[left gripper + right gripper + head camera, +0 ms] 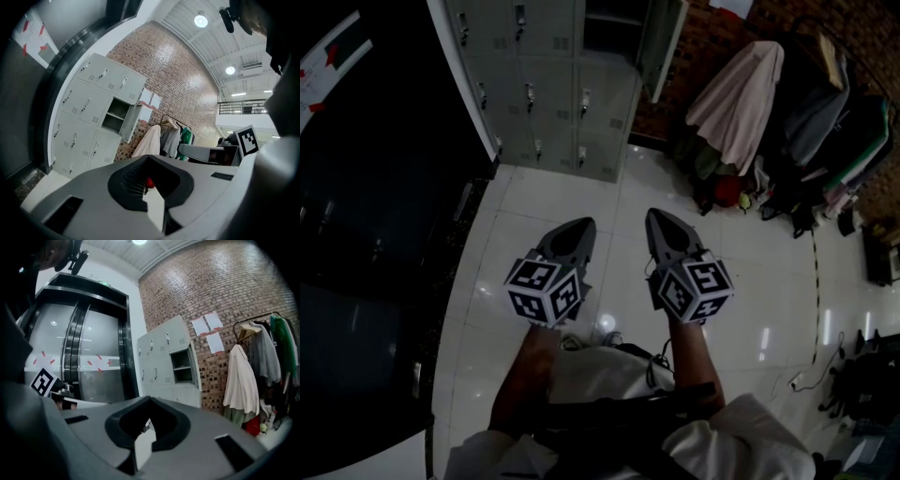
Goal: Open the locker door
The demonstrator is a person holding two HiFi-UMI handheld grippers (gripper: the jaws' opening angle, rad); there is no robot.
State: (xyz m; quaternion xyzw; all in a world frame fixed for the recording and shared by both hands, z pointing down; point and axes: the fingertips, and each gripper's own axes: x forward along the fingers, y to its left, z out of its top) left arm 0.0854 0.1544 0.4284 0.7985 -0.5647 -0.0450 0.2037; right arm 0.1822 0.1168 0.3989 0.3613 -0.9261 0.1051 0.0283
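Observation:
A grey bank of lockers [544, 84] stands at the far end of the white tiled floor. One upper door [661, 47] hangs open beside its dark compartment [614, 23]; the other doors are closed. My left gripper [577, 228] and right gripper [661, 220] are held side by side over the floor, well short of the lockers, both shut and empty. The left gripper view shows the lockers [89, 122] and the open door [131, 123] beyond the closed tips of the left gripper [149, 157]. The right gripper view shows the same door [196, 366] past the right gripper [149, 399].
A dark glass wall with doors [375, 187] runs along the left. A clothes rack with hanging garments [741, 103] and bags stands right of the lockers against a brick wall. A cable [816, 272] lies on the floor at the right.

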